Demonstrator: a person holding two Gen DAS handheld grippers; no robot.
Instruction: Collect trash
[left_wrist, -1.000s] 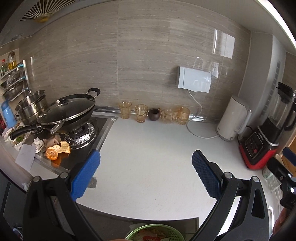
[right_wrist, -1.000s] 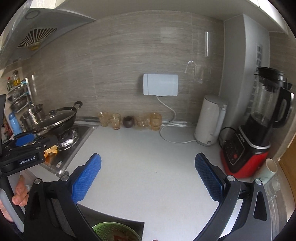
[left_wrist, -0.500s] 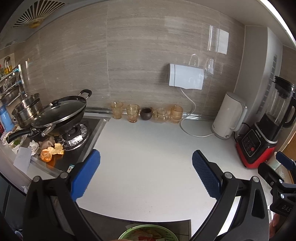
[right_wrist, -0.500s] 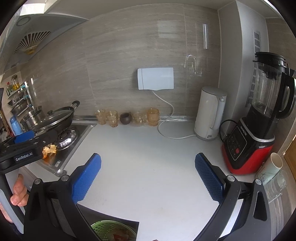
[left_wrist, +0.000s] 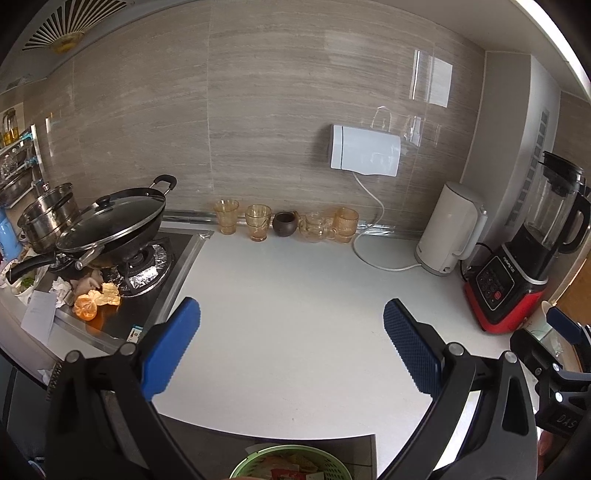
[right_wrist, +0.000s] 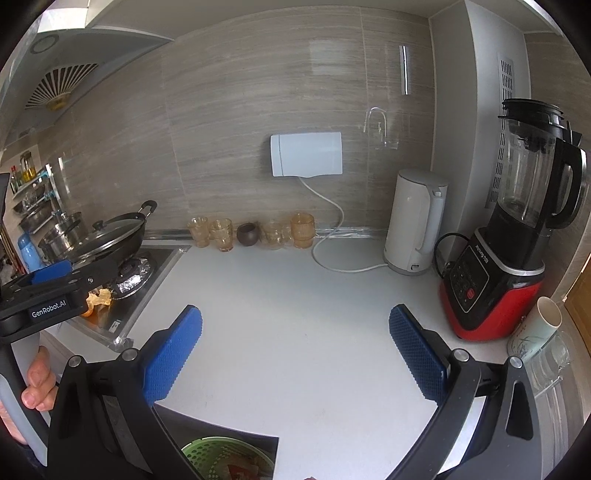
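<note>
White countertop (left_wrist: 295, 295) spreads below 2 wide-open, empty grippers, left gripper (left_wrist: 291, 343) and right gripper (right_wrist: 295, 347). Orange peel scraps (left_wrist: 96, 300) lie on the stove (left_wrist: 155, 295) at 9 o'clock; a green bin (left_wrist: 291, 463) sits at 6 o'clock.

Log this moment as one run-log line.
left gripper: open, empty | right gripper: open, empty | orange peels: on stovetop, uncollected | green bin: below counter edge
</note>
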